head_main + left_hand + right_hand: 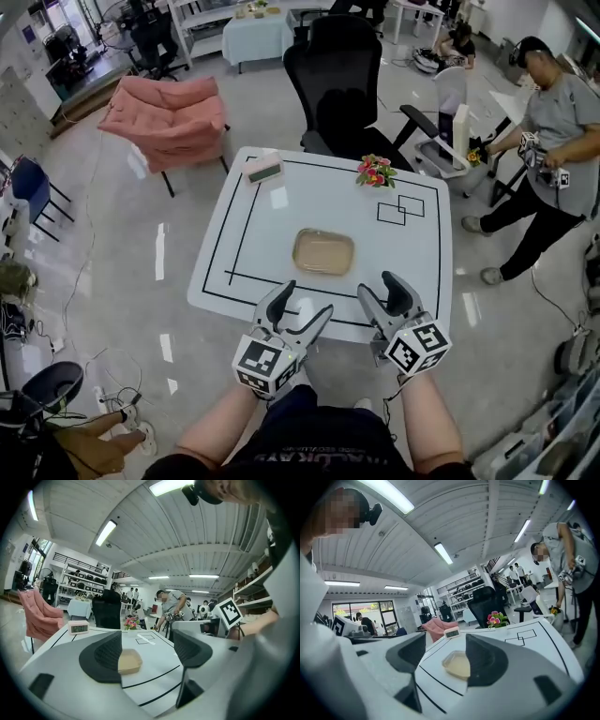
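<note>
Left gripper view is showing the tray (130,661) only in part: the dark ribbed pad of one jaw is covering its left side. Right gripper view is cutting the same tray (457,663) off on the right, behind that gripper's own jaw.

From the head view, the tray (323,251) is lying at the middle of the table (253,234). It is a shallow beige rectangle with rounded corners, seemingly plastic and empty. The table is glossy white with thin black lines running round it.

The left gripper (302,305) and the right gripper (382,289) are hovering over the near edge. Each is keeping its jaws apart and gripping nothing, and the tray is lying farther off, clear of both. Their marker cubes are hiding much of the gripper bodies, and the forearms are running out of the picture at the bottom.

A pink clock (262,168) is sitting at the far left corner, its digits too small to read. A small bunch of flowers (375,172) is standing at the far right.
</note>
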